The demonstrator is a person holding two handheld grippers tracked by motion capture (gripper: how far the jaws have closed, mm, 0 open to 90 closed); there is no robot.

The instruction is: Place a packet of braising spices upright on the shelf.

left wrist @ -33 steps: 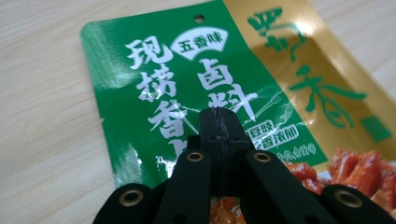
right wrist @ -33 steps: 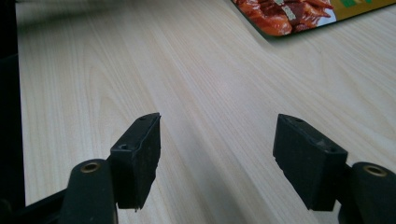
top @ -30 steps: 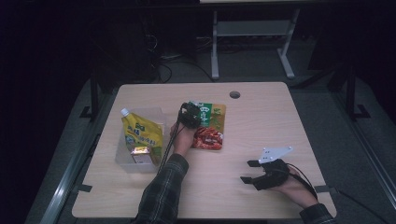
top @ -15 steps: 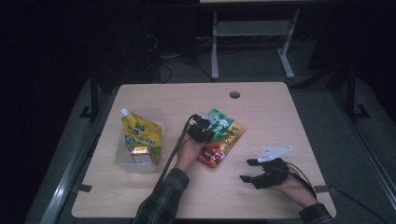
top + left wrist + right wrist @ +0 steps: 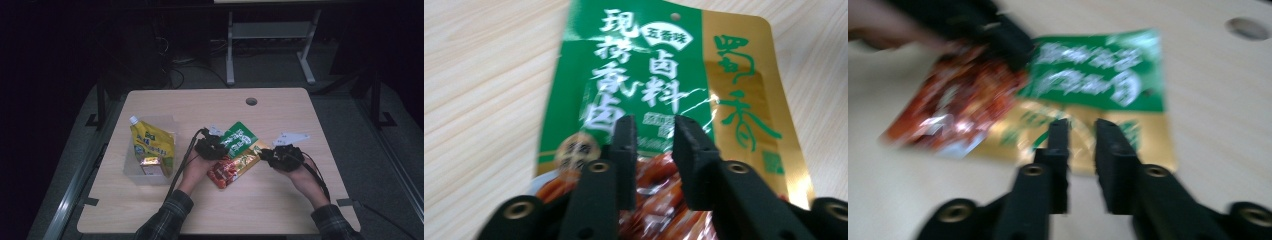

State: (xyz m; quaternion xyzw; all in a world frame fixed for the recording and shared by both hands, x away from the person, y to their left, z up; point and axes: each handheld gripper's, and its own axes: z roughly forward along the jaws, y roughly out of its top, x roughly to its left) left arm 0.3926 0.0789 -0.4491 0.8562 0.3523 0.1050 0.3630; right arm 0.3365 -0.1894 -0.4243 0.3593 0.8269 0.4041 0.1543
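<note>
A flat food packet, green and gold at one end and red at the other, lies on the wooden table. My left gripper hovers at its left side. In the left gripper view its jaws have just been opening and stand apart over the packet without pinching it. My right gripper is at the packet's right edge. Its jaws have just been closing and keep a narrow gap above the packet's gold strip, gripping nothing. The left gripper also shows there, blurred.
A clear bin at the table's left holds a yellow spouted pouch and a small box. A cable hole sits near the far edge. Metal frame legs stand on the floor beyond the table.
The packet has moved right and nearer with the left gripper and has turned. The right gripper has moved away from the table's near edge up to the packet's right side.
</note>
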